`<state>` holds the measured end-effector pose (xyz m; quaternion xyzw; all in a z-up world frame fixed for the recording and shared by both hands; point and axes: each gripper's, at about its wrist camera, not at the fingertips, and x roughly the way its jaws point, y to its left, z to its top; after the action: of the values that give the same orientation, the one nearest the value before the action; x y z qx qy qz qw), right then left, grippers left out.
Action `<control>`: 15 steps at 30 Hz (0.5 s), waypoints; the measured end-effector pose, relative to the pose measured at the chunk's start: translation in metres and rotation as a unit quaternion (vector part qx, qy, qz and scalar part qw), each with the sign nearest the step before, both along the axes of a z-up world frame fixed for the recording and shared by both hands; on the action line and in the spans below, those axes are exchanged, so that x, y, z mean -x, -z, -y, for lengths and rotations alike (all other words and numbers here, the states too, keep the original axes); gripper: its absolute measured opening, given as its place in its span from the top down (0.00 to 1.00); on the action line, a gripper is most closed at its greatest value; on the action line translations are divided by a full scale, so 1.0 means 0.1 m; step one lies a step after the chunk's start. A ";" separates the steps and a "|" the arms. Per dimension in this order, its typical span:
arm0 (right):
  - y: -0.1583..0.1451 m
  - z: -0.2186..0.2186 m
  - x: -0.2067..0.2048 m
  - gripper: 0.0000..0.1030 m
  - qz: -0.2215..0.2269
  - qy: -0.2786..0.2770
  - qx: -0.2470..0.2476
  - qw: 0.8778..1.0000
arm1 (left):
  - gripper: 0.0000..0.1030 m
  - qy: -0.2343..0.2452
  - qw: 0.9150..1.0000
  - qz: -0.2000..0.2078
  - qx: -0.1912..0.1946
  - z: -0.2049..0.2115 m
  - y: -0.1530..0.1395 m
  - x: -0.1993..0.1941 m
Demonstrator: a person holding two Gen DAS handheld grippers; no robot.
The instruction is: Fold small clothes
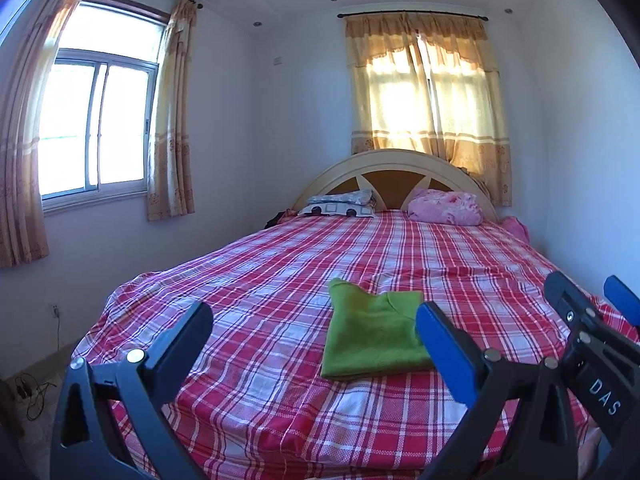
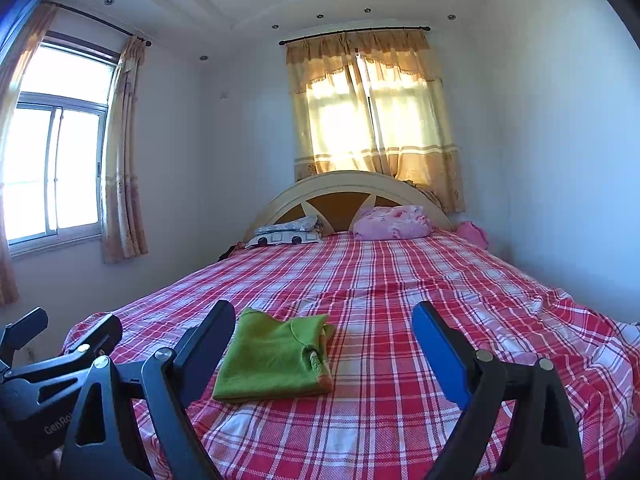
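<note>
The green garment (image 1: 372, 340) lies folded into a neat rectangle on the bed (image 1: 280, 280), which suggests the folding is done or nearly so and it has been set down to rest. It sits just ahead of the left hand-held gripper (image 1: 316, 320), toward its right finger. The right hand-held gripper (image 2: 324, 320) has it ahead near its left finger. Both stand wide, holding nothing and touching nothing.
</note>
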<state>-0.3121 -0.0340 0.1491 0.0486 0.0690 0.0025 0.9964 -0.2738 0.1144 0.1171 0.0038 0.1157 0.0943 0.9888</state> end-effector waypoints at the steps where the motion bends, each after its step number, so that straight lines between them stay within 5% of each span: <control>1: 0.00 0.01 0.00 0.12 0.000 0.000 -0.001 1.000 | 0.00 0.000 1.000 -0.002 -0.004 0.02 0.00 0.00; 15: 0.06 0.05 -0.03 0.12 -0.008 0.006 -0.006 1.000 | 0.00 -0.004 1.000 -0.020 -0.002 0.03 0.05 -0.07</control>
<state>-0.3087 -0.0388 0.1435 0.0547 0.0762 -0.0038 0.9956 -0.2672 0.1116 0.1120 0.0070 0.1354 0.0980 0.9859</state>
